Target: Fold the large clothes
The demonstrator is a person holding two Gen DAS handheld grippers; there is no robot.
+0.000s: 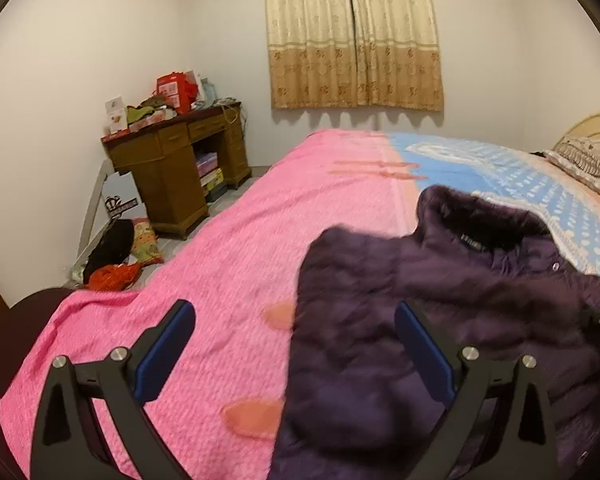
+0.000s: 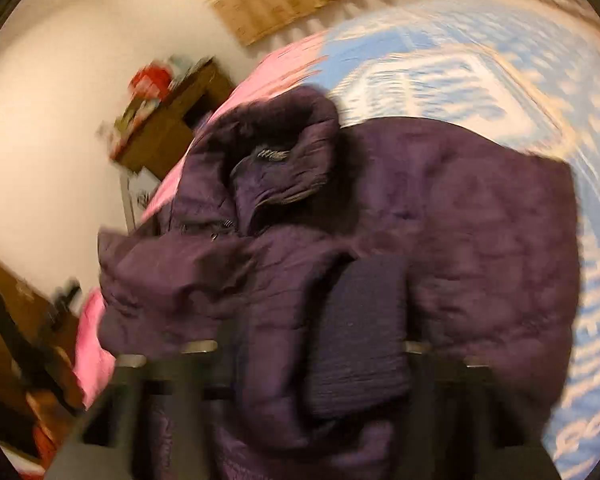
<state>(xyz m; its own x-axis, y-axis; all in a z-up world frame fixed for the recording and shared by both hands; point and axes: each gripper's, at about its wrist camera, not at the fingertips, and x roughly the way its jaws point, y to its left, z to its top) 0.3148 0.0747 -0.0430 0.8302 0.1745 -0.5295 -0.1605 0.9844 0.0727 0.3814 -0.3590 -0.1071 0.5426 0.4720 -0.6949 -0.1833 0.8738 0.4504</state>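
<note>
A dark purple padded jacket (image 1: 440, 304) lies on the bed, collar toward the far end, partly folded. My left gripper (image 1: 296, 320) is open and empty just above the jacket's left edge; its right finger (image 1: 420, 344) is over the fabric, its left finger (image 1: 168, 344) over the pink cover. In the blurred right wrist view the jacket (image 2: 460, 216) fills the middle. My right gripper (image 2: 312, 344) is close over a sleeve with a knit cuff (image 2: 360, 332) that lies between its fingers. Whether it grips the sleeve is hidden by blur.
The bed has a pink cover (image 1: 260, 240) and a blue patterned cover (image 1: 520, 176), with a pillow (image 1: 588, 160) at the headboard. A wooden desk (image 1: 176, 160) with clutter stands by the far wall. Bags and clothes (image 1: 116, 256) lie on the floor. Curtains (image 1: 352, 36) hang behind.
</note>
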